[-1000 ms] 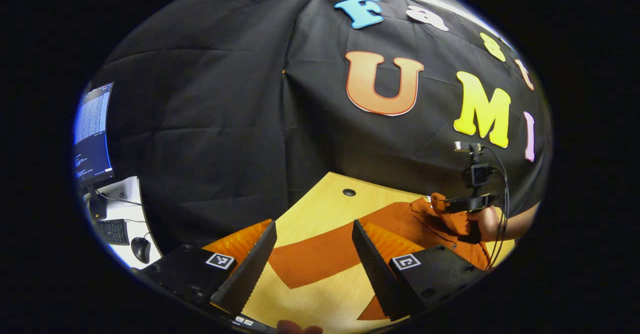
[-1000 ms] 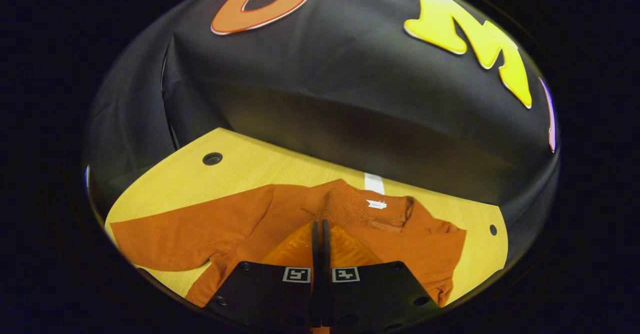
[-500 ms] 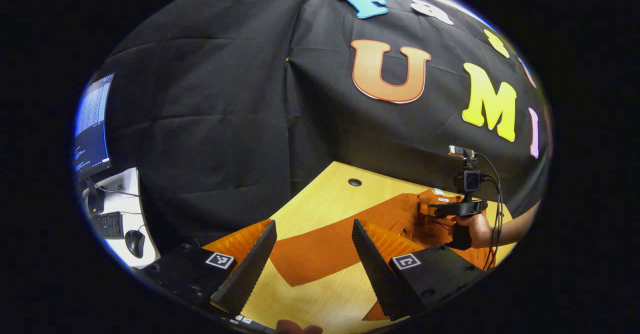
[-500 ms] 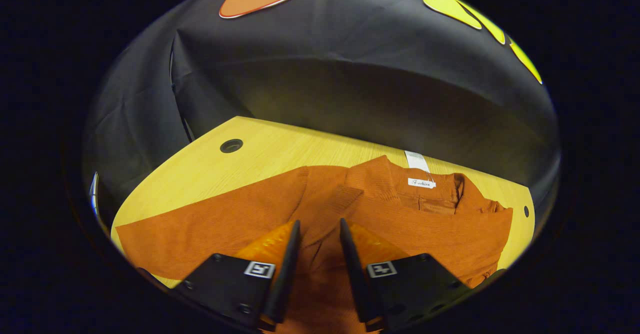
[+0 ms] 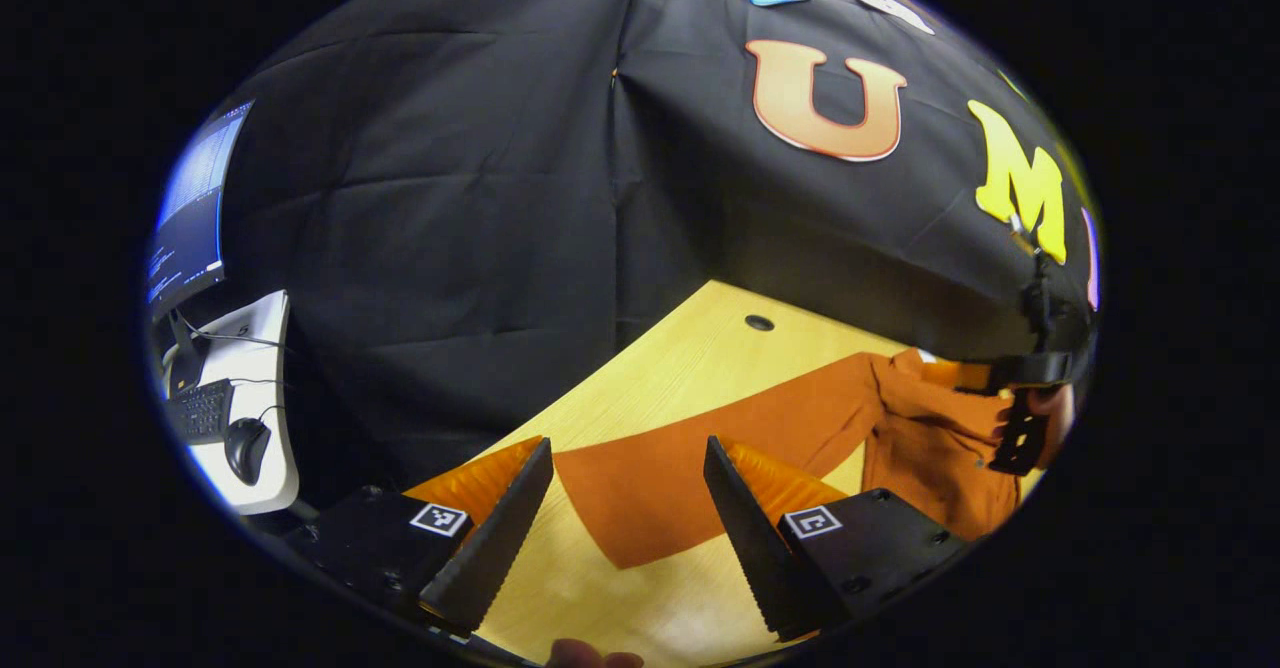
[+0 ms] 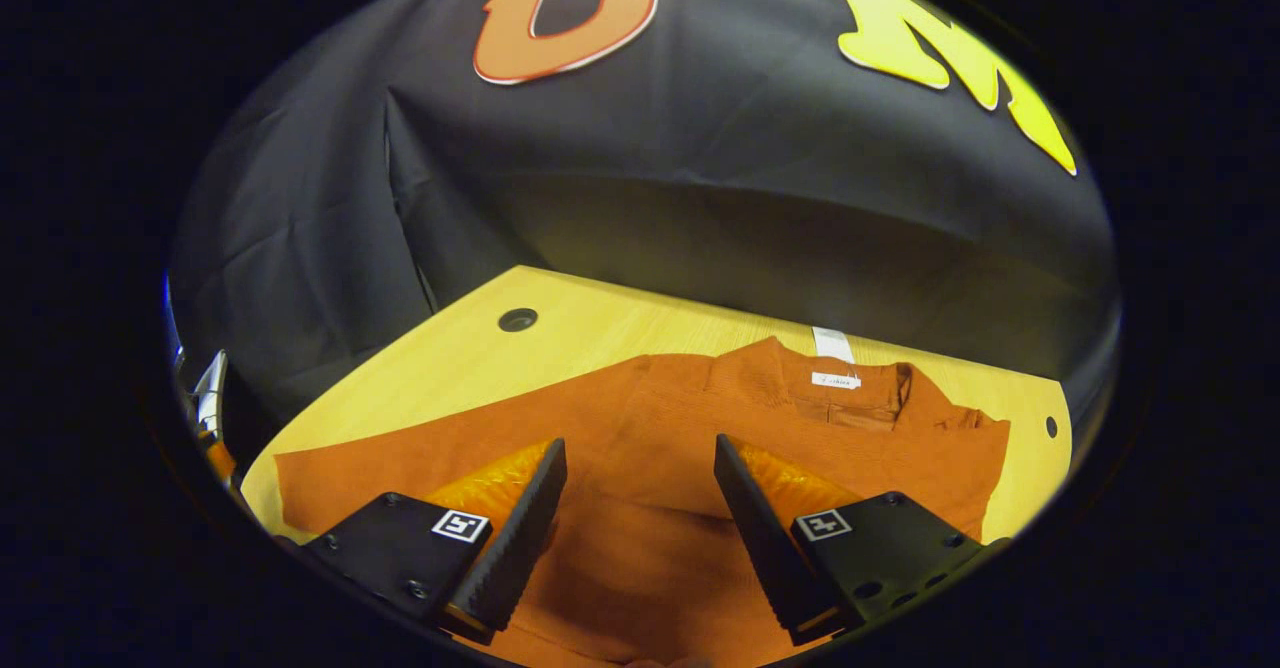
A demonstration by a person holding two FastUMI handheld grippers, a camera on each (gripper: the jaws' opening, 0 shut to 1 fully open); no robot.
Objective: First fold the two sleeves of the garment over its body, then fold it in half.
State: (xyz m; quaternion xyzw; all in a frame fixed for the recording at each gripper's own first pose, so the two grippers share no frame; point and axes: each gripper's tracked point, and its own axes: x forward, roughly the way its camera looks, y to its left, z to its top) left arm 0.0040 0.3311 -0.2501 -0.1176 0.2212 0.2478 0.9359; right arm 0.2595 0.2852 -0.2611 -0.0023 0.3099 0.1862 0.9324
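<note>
- Worktop (image 6: 600,323) carries the whole job: I see pale wood with a round cable hole near its far edge, and the orange garment (image 6: 700,468) spread flat across it, collar and neck tag toward the booth wall.
- Garment body, in the right gripper view, has one sleeve (image 6: 780,388) lying across the chest, its ribbed cuff up beside the neck tag. I judge the first sleeve fold done, or nearly so.
- Second sleeve (image 5: 700,448), in the left gripper view, stretches out flat over bare wood, away from the body. That fold is not yet made, and I reckon it is the step in hand.
- Halving the garment is also left; the hem side shows no fold that I can make out.
- Left tongs (image 5: 625,523) stand wide apart with nothing between them, hovering near the outstretched sleeve's end, its cuff lying in the gap ahead.
- Right tongs (image 6: 640,528) are likewise spread wide and hold nothing, poised over the middle of the body.
- Far off in the left gripper view, I see a hand (image 5: 1045,413) gripping the other gripper's handle at the garment's far side.
</note>
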